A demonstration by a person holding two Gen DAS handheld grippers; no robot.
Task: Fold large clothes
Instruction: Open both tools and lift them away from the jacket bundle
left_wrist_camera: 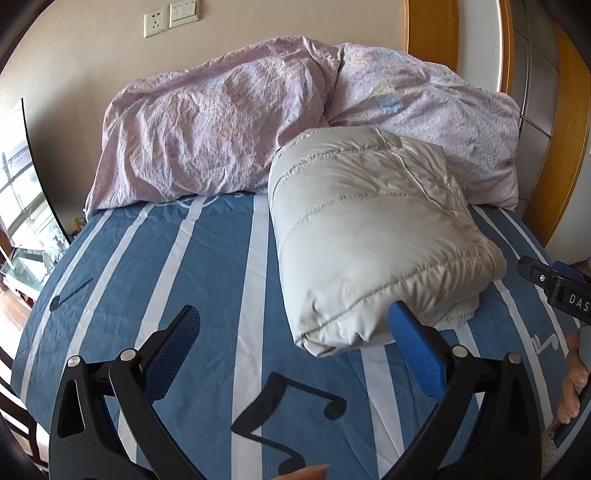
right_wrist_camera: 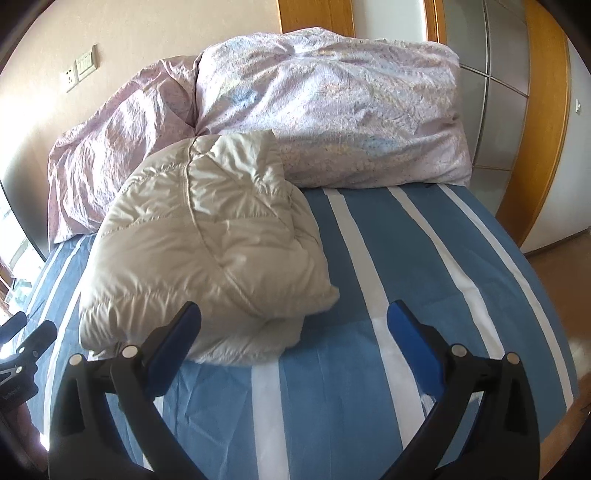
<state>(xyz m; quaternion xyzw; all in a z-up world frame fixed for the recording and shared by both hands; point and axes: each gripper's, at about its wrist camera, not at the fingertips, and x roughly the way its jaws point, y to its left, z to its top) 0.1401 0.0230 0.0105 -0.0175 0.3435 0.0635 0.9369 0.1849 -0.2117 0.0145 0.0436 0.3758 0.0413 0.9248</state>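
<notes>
A cream quilted puffer jacket (left_wrist_camera: 373, 240) lies folded into a thick bundle on the blue and white striped bed sheet (left_wrist_camera: 166, 258). It also shows in the right wrist view (right_wrist_camera: 207, 251). My left gripper (left_wrist_camera: 293, 328) is open and empty, just in front of the bundle's near end, its right finger (left_wrist_camera: 413, 343) beside the jacket. My right gripper (right_wrist_camera: 293, 328) is open and empty, its left finger (right_wrist_camera: 177, 339) next to the bundle's near edge. The right gripper's body (left_wrist_camera: 554, 284) shows at the right edge of the left wrist view.
A crumpled lilac duvet (left_wrist_camera: 258, 122) is piled against the wall at the head of the bed, touching the jacket's far end. A wooden wardrobe (right_wrist_camera: 535, 110) stands at the right. The sheet (right_wrist_camera: 406, 258) has black music-note prints (left_wrist_camera: 291, 413). A wall socket (left_wrist_camera: 157, 24) is above.
</notes>
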